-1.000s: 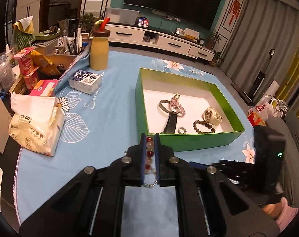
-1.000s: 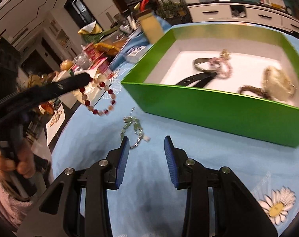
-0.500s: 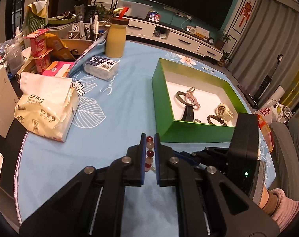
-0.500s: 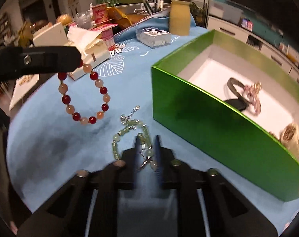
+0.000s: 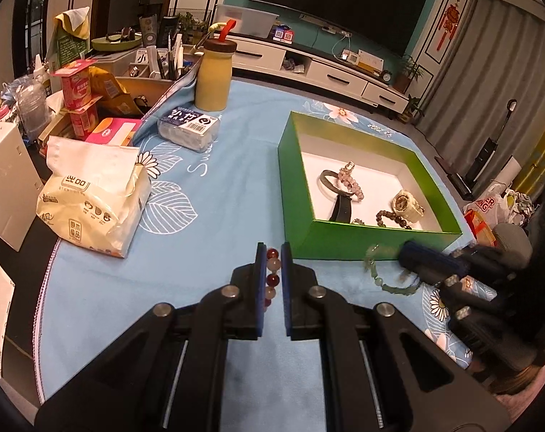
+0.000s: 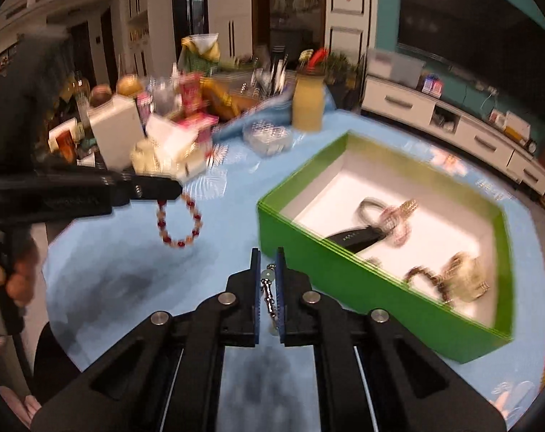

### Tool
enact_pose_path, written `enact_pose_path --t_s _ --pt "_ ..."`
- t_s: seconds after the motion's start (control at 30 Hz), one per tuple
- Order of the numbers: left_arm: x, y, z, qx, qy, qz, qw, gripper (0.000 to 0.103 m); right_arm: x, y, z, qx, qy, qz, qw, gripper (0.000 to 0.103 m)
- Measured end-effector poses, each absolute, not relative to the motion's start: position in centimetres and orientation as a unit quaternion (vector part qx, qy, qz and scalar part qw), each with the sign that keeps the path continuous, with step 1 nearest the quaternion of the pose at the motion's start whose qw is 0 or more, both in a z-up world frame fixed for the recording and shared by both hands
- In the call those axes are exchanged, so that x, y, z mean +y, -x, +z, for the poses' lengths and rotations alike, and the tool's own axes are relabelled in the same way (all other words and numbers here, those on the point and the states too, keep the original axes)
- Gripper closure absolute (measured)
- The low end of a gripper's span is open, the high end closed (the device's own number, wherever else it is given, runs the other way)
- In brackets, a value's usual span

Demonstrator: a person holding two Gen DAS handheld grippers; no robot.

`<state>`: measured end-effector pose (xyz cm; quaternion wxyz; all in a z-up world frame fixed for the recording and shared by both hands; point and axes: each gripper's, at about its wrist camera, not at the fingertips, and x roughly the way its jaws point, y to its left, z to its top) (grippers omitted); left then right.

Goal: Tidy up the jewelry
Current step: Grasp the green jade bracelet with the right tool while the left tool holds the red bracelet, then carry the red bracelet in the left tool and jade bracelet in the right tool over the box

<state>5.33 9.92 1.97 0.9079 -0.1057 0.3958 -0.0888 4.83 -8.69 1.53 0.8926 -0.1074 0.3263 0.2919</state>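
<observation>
My right gripper, spread above the cloth a second ago, is now pinching the green bracelet by its clasp end and lifting it beside the near wall of the green box. That is leaving both loose pieces in my grip, so I judge dropping them into the box is next. My left gripper is pinching the red bead bracelet, which is dangling as a loop over the near edge of the blue tablecloth. The green one is trailing pale stones on a thin chain.
</observation>
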Motion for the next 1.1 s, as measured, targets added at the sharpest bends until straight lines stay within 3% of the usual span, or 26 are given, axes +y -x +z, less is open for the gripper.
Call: enact_pose_path --t_s 0.43,1.1 --pt "7.2 -6.1 5.4 0.372 0.081 -0.111 0.918 0.096 -15.8 -4.3 8.0 0.248 0.077 0.227 0.938 0.096" --pt "0.9 -11.9 9.6 0.360 0.044 -0.168 0.916 0.096 -19.7 -7.4 9.2 0.244 0.046 0.193 0.949 0.096"
